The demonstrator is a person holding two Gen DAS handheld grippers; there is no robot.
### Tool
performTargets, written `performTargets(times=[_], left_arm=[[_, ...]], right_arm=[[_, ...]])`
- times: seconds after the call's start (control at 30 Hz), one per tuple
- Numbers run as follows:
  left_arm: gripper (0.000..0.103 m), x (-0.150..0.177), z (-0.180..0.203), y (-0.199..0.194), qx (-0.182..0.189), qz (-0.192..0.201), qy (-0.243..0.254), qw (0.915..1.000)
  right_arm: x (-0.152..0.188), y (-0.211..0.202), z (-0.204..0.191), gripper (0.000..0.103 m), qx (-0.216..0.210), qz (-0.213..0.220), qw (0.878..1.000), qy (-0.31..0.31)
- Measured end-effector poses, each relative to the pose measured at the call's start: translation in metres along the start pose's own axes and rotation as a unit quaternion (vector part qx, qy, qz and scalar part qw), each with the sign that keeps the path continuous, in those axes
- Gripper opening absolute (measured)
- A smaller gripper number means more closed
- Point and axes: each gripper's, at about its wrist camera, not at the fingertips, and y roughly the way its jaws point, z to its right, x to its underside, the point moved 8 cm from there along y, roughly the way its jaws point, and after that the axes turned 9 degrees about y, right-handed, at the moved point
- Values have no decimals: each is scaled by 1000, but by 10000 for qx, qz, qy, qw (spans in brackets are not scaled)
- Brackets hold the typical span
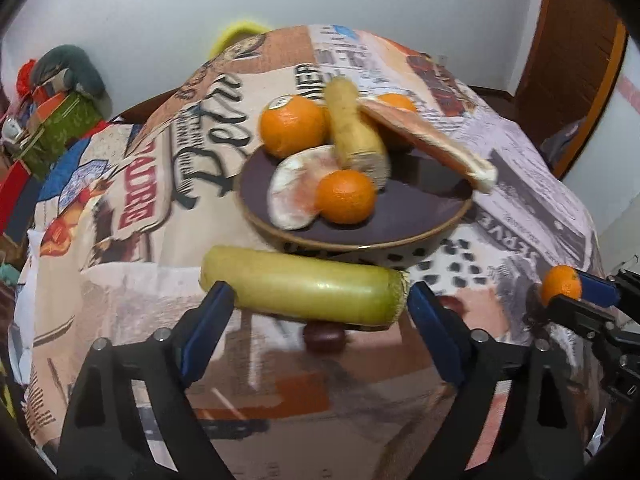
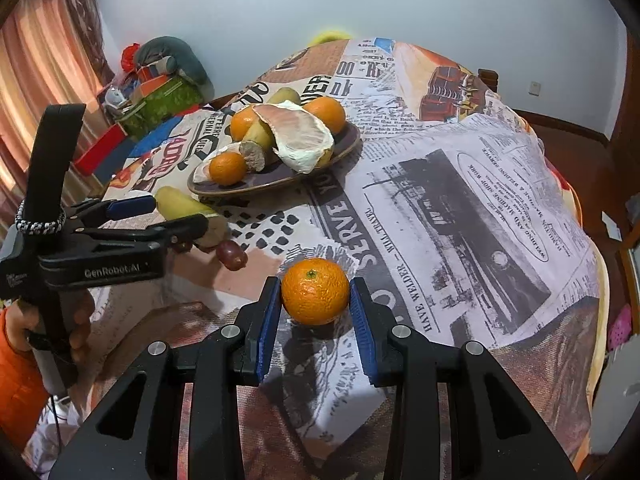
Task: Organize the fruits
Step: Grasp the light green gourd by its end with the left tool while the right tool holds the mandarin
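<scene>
Two tongs hang over the surface (image 2: 460,184) with its newspaper-print cloth. The right tongs (image 2: 316,300) are squeezed tight on a small orange (image 2: 315,291), held just above the cloth. The left tongs (image 1: 316,300) are wide apart and hold nothing; a long green fruit (image 1: 300,292) lies between their tips, beside a red grape (image 1: 324,338). Behind it, the brown plate (image 1: 420,216) holds oranges, pomelo pieces and another long fruit.

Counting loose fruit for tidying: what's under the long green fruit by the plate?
A dark red grape peeks out beneath the long green fruit. Whatever else lies under it is covered.
</scene>
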Motion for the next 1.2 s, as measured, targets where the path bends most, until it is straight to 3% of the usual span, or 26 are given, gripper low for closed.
performTargets(times=[0.43, 0.77, 1.03, 1.13, 1.2], left_arm=[[79, 38, -85, -13, 0, -108, -825, 9965], [76, 22, -89, -31, -25, 235, -1070, 9940], [76, 8, -93, 7, -15, -40, -1475, 9891], [61, 10, -91, 18, 17, -129, -1526, 9882], [60, 11, -90, 22, 60, -92, -1534, 9881]], right_arm=[[0, 4, -16, 32, -48, -35, 9998, -174], [-4, 8, -25, 32, -58, -13, 9996, -275], [-9, 7, -29, 32, -109, 50, 9994, -312], [-11, 7, -29, 32, -124, 71, 9994, -305], [-11, 7, -28, 32, -115, 77, 9995, -295]])
